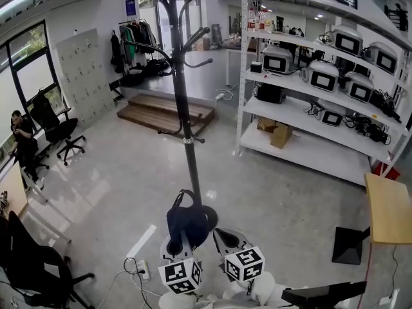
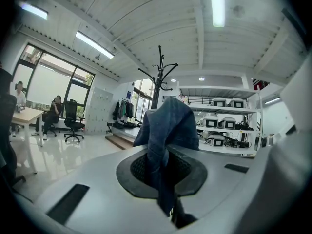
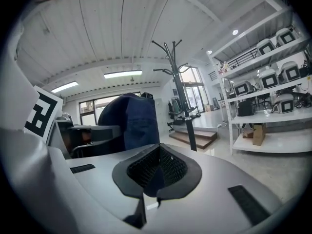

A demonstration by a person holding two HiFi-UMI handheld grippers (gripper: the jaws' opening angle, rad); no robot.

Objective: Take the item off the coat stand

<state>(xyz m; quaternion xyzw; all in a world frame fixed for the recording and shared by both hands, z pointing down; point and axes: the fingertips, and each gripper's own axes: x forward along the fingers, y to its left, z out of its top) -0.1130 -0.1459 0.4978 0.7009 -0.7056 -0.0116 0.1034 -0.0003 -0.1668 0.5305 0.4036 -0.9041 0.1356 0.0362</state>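
Glossy pale floor (image 1: 116, 185) surrounds the slim black coat stand (image 1: 187, 140); near its round base the left gripper (image 2: 163, 179) has its jaws pinching limp blue denim item (image 1: 187, 224), and the right gripper (image 3: 156, 172) has its jaws together, empty.

The coat stand (image 1: 182, 95) rises straight ahead. Its pole and round foot (image 1: 210, 217) are the nearest obstacle, and its curved hooks (image 1: 198, 37) reach out to both sides near the top. Left of the pole the floor (image 1: 116, 179) lies open as far as an office chair (image 1: 58, 124) and a seated person (image 1: 22, 140) by the window. A black chair (image 1: 32, 262) crowds the near left, with a power strip (image 1: 143, 270) and its cable on the floor near it. To the right, a shelf unit (image 1: 309, 121) stands well apart from the pole, leaving 1 broad lane between them. A wooden table (image 1: 389, 208) and a black floor plate (image 1: 351, 244) narrow the near right. Behind the stand lies a low wooden platform (image 1: 164, 111).
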